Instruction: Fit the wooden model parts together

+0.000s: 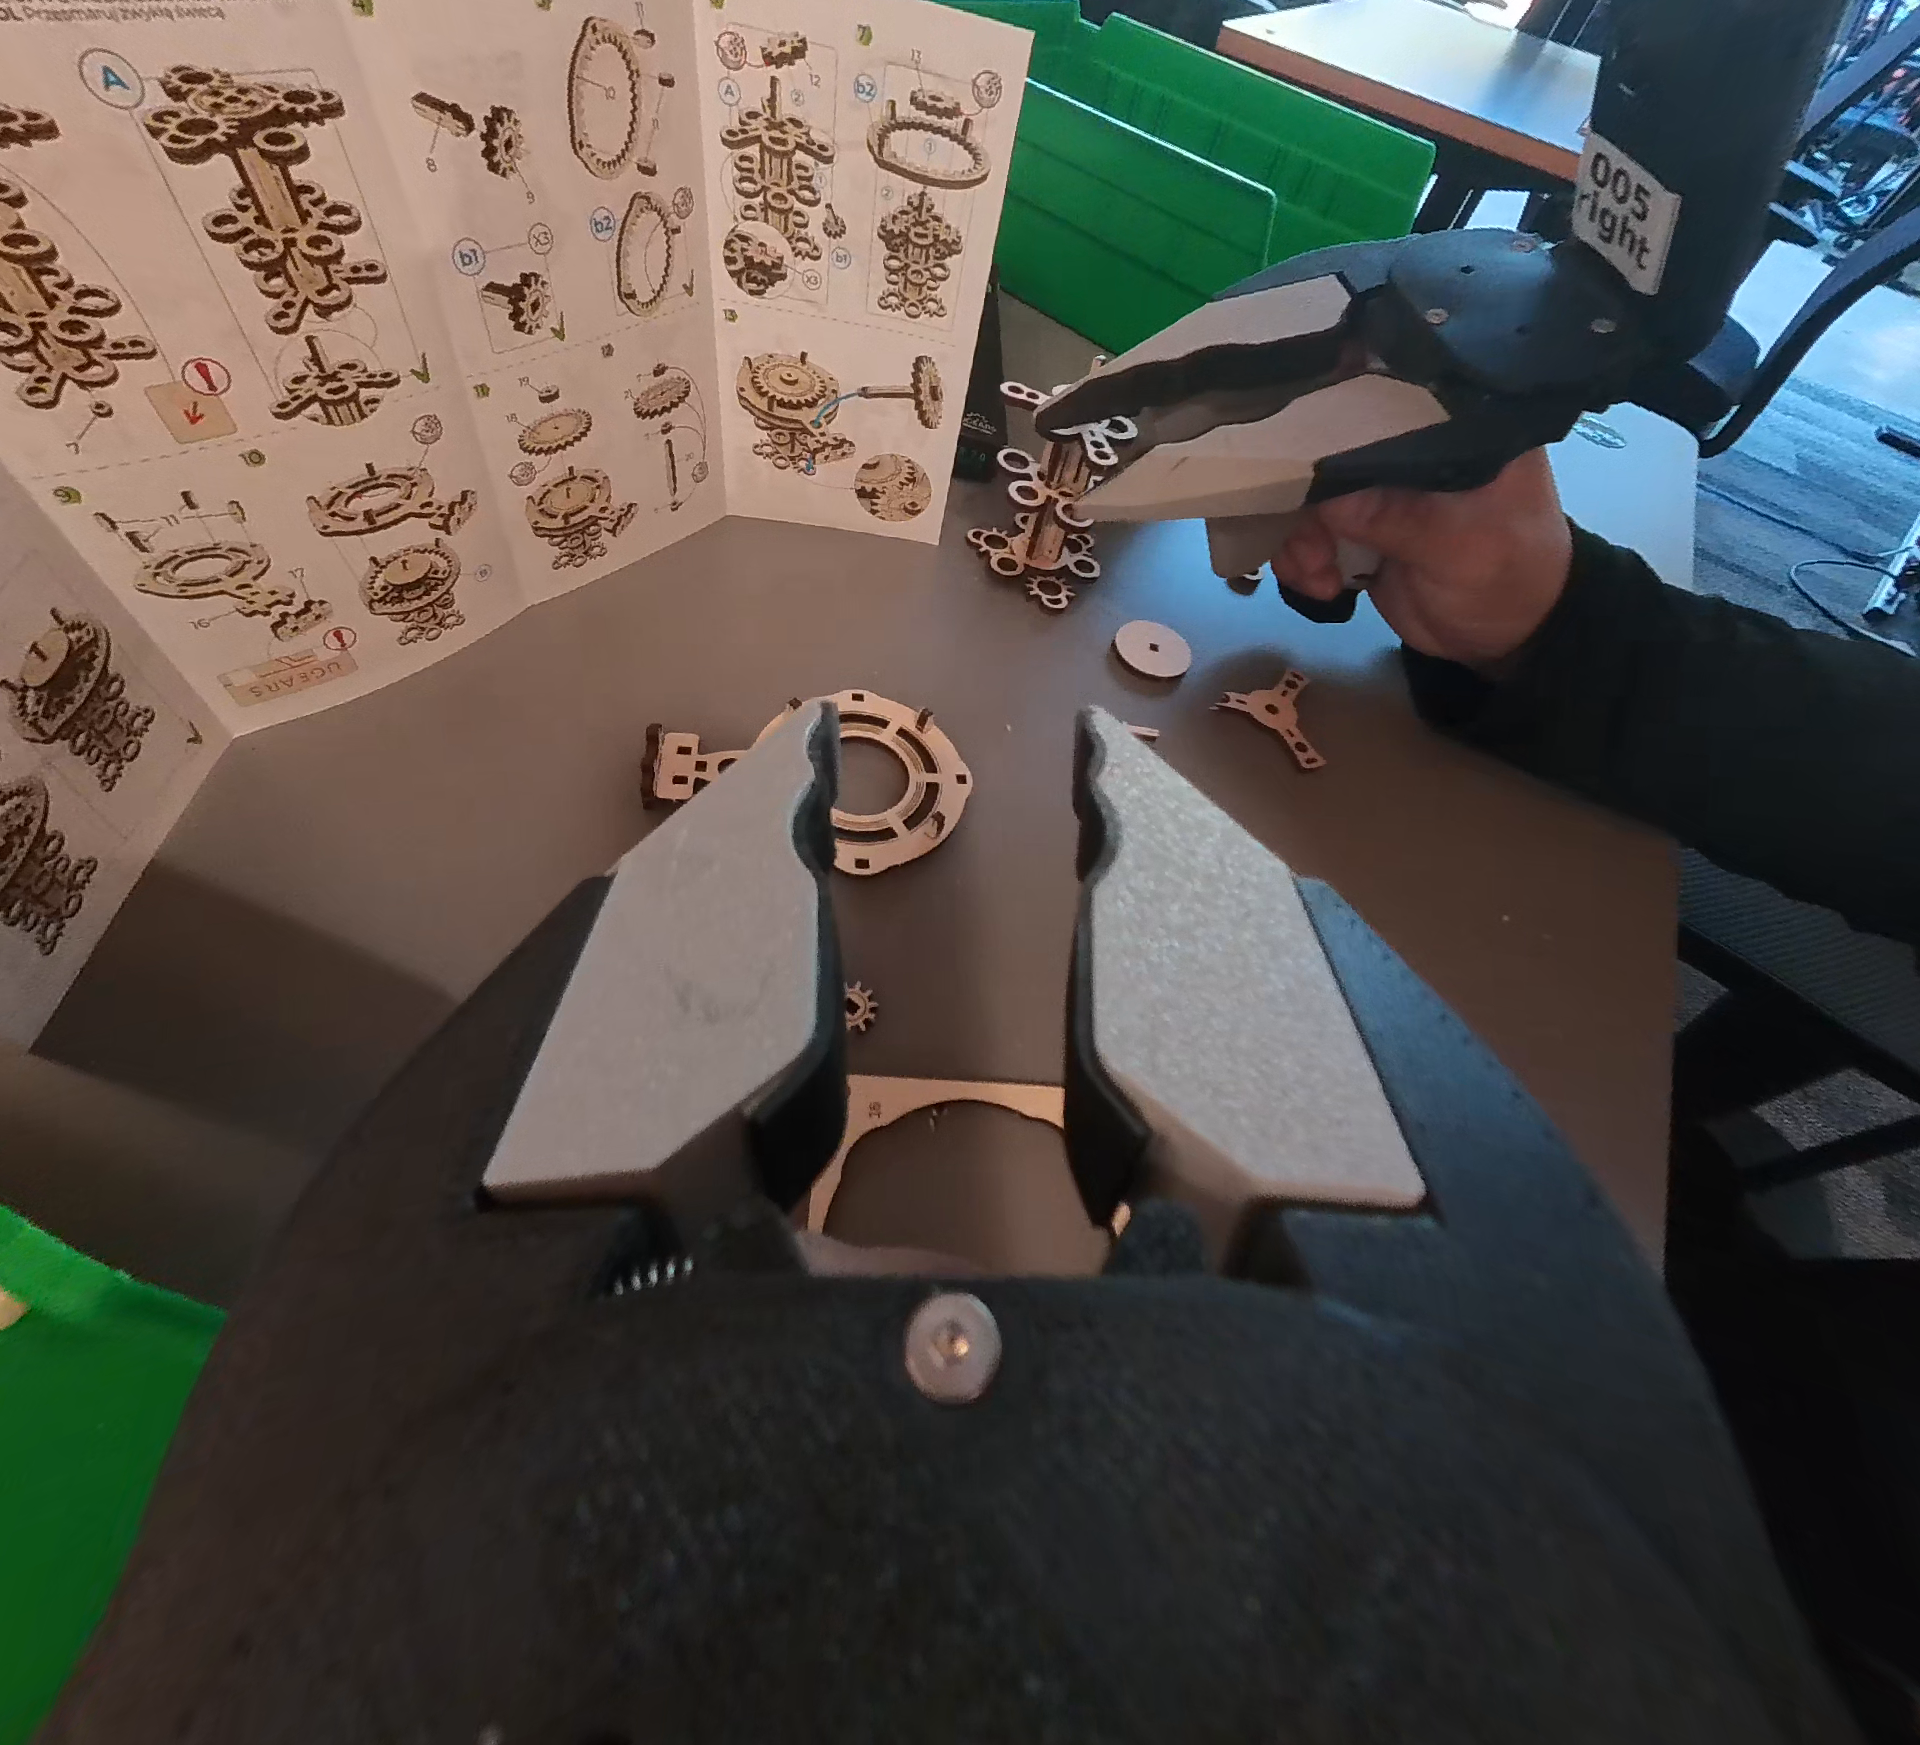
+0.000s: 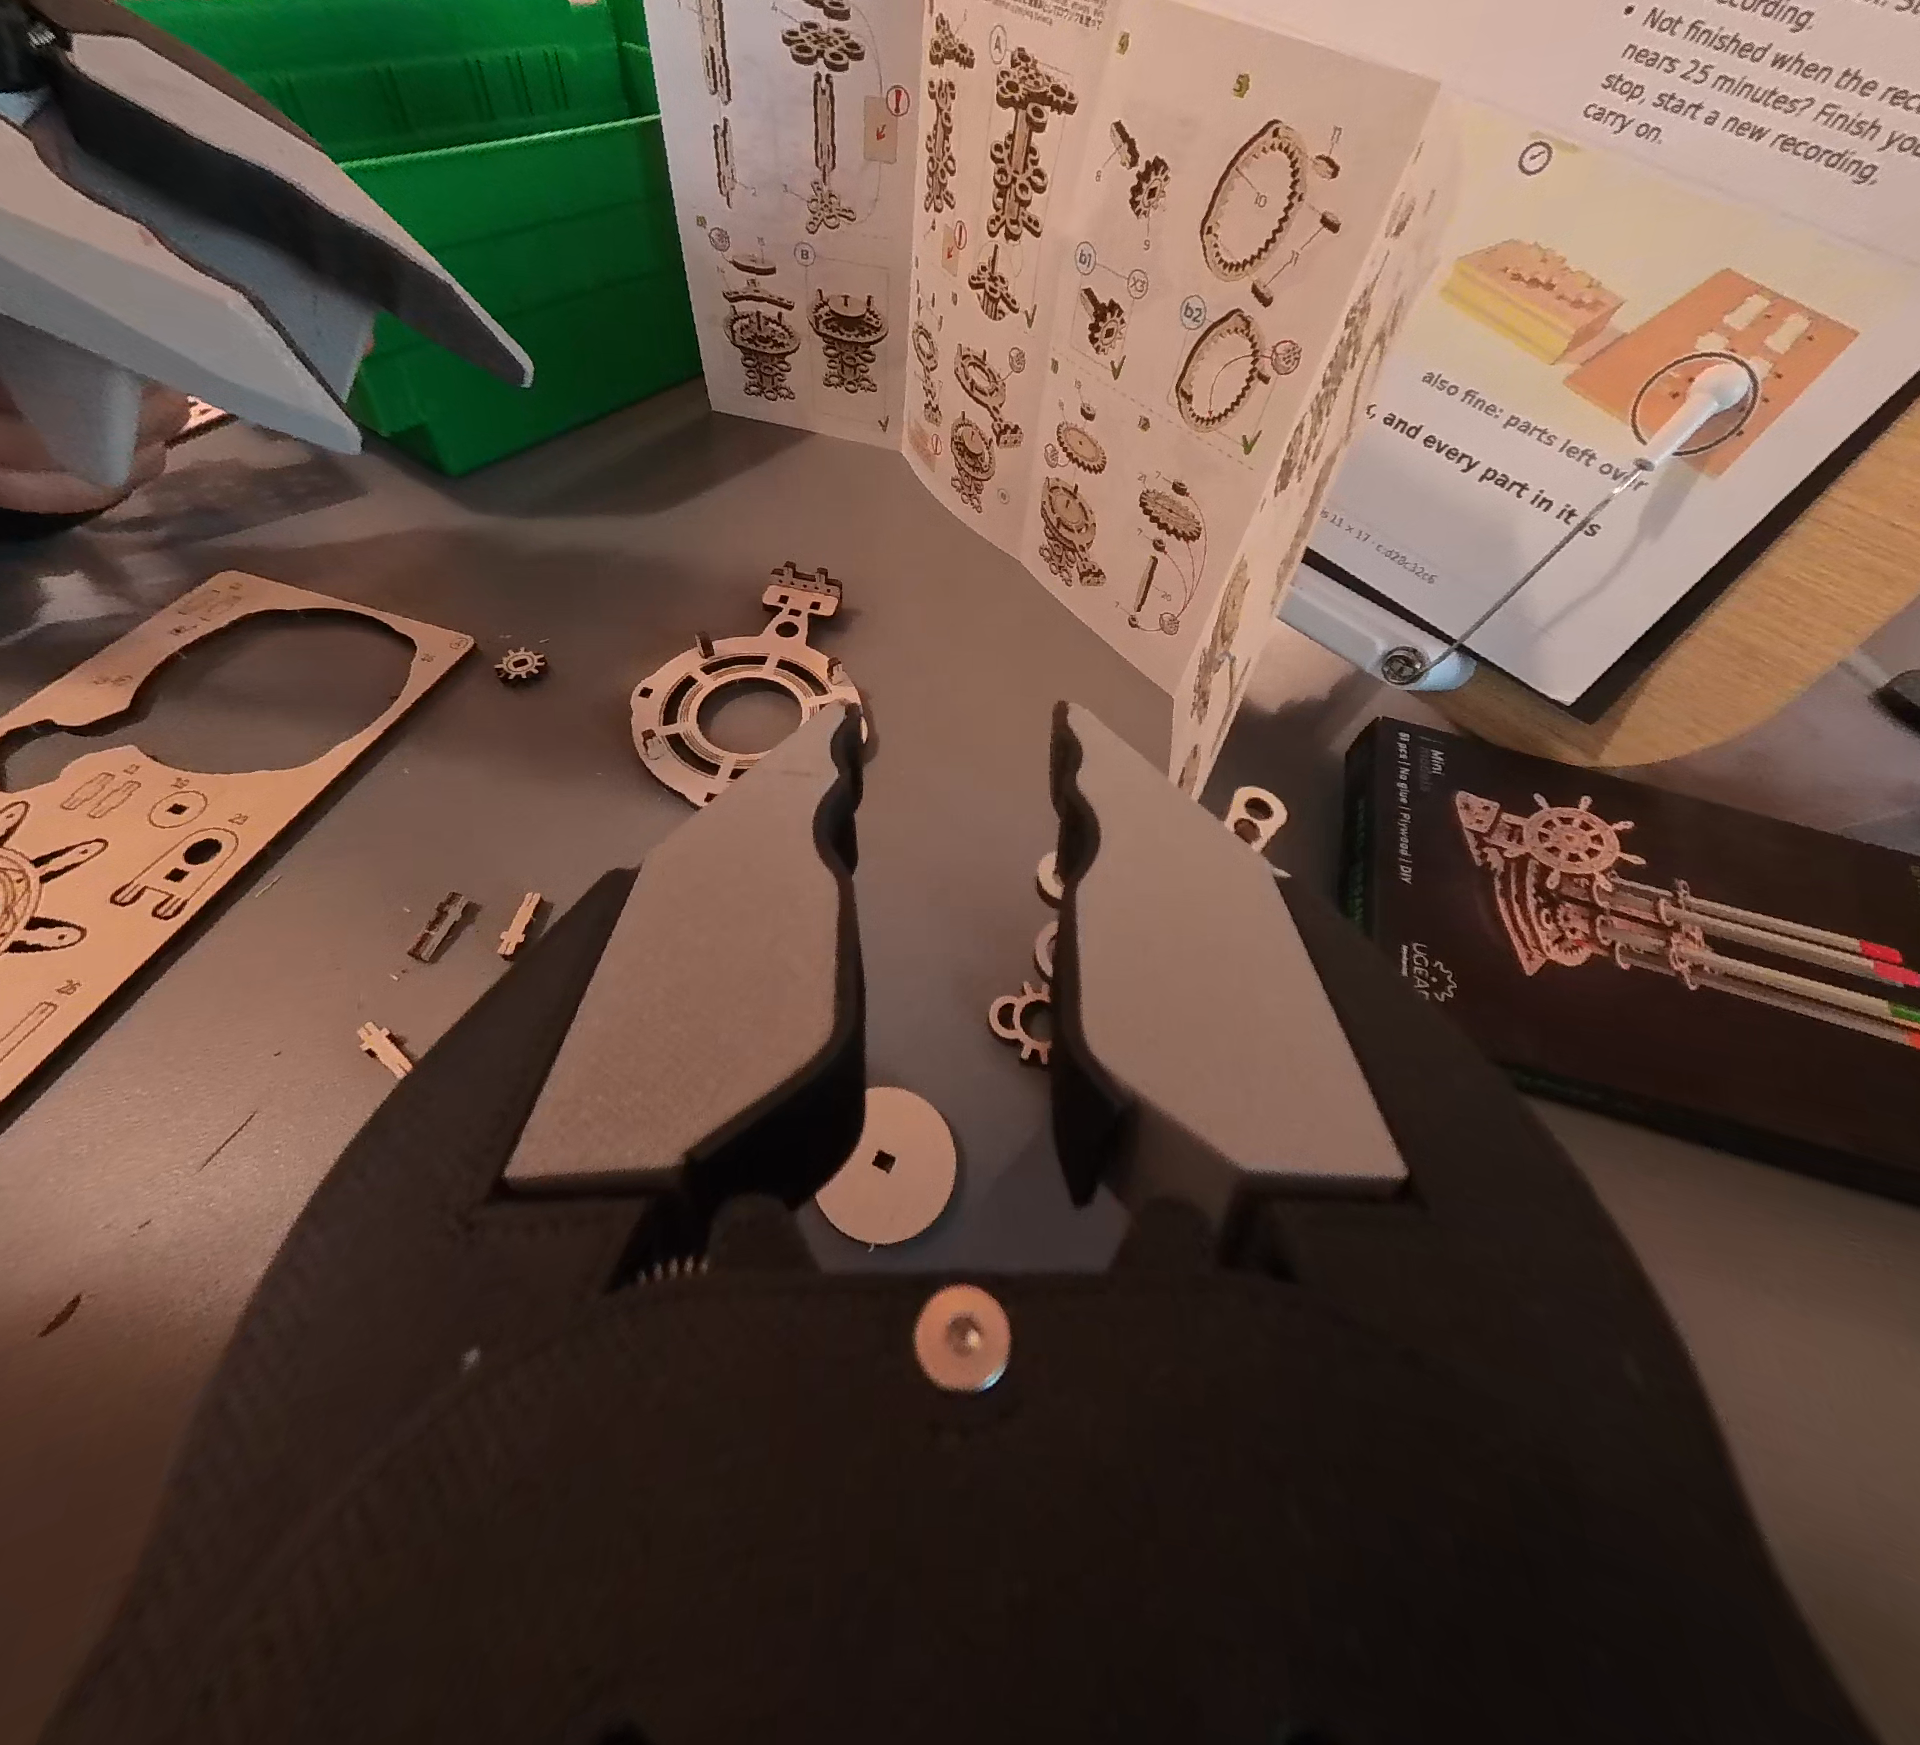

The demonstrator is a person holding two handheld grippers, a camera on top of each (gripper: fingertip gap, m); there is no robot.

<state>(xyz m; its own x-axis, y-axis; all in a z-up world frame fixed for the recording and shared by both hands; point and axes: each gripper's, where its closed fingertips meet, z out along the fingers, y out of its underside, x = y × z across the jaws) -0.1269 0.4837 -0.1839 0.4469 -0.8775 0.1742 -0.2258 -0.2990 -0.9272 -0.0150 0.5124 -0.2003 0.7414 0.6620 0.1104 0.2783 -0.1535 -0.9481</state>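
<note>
Between the fingers of my left gripper (image 1: 951,765), low and close under the camera, lies the punched-out plywood sheet (image 1: 940,1105), and just past it a small loose gear (image 1: 859,1006); the jaws stand apart with nothing in them. Straight ahead of those fingertips, flat on the grey worktop (image 1: 1351,864), is the ring-shaped base plate (image 1: 902,786) with its tabbed arm running off to my left, so its long axis lies across my line of reach, not along it. My left fingertip overlaps the near edge of the ring in the picture, though I cannot tell whether it touches. My right gripper (image 1: 1070,459) sits farther back and to the right, jaws apart on either side of the standing wooden tower (image 1: 1049,500); from the left wrist view I cannot say whether the pads press it. In its own view the right gripper (image 2: 956,729) is spread and empty, with a round disc (image 2: 888,1176) on the worktop under it and flower-shaped bits of the tower (image 2: 1023,1020) peeking past its right finger. I judge that the ring plate is the left gripper's to take, being nearer to it, while the tower lies on the right gripper's side. The three-armed piece (image 1: 1273,713) rests well apart, to the right. Folded instructions (image 1: 468,293) stand behind everything.
</note>
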